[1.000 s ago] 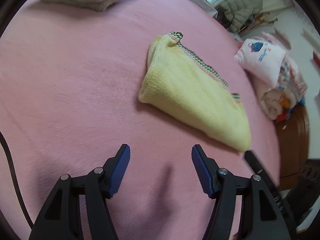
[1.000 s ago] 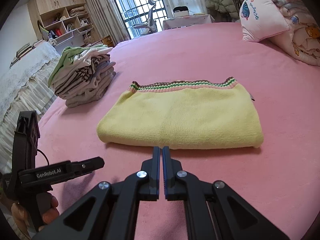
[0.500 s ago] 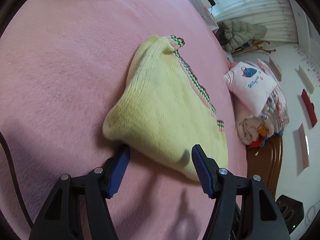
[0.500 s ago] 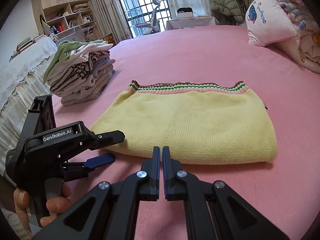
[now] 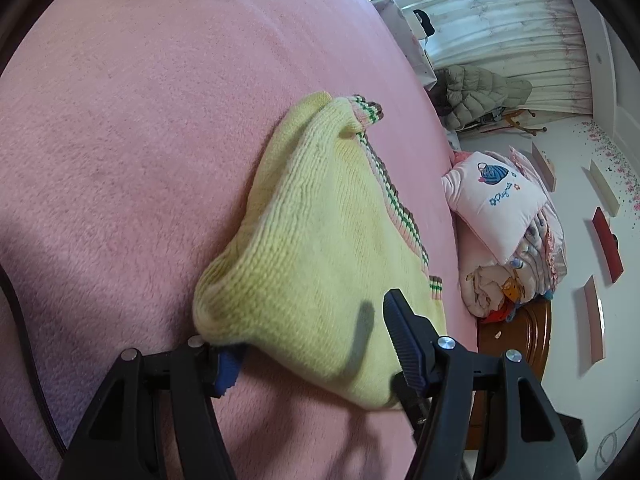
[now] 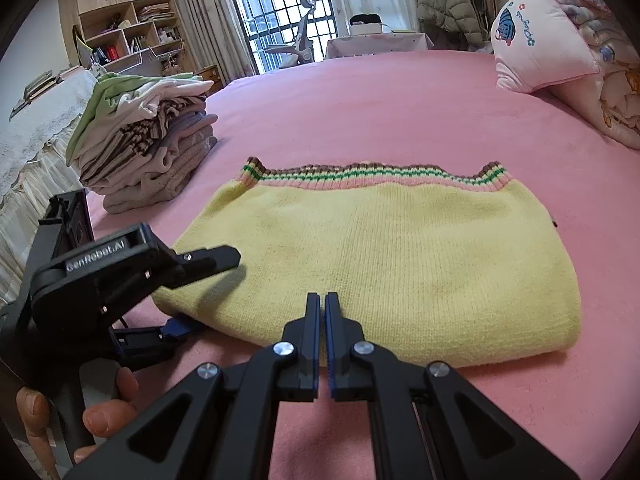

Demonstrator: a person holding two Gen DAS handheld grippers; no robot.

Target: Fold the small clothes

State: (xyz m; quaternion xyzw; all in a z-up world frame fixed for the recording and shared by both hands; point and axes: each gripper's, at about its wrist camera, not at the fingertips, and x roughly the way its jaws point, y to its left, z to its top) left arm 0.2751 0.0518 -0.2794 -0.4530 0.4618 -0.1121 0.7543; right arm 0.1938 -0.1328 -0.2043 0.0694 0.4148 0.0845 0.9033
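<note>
A folded yellow knit sweater [image 6: 380,260] with a striped hem lies flat on the pink bed cover [image 6: 400,100]. My left gripper [image 5: 312,332] is open around the sweater's [image 5: 320,240] near left corner. One blue-padded finger is tucked under the edge and the other hovers above the knit, with a gap showing. In the right wrist view this left gripper [image 6: 204,292] is held by a hand [image 6: 104,412]. My right gripper [image 6: 323,304] is shut and empty, its tips at the middle of the sweater's near edge.
A pile of folded clothes [image 6: 148,140] stands on the bed left of the sweater. A pink pillow [image 6: 536,40] and rolled quilts lie at the far right. Bare pink cover [image 5: 140,120] surrounds the sweater. Shelves, a window and a chair stand beyond the bed.
My left gripper came in from open bed cover to the sweater's corner and rolled, one finger slipping under the edge. My right gripper moved closer to the near edge, still shut.
</note>
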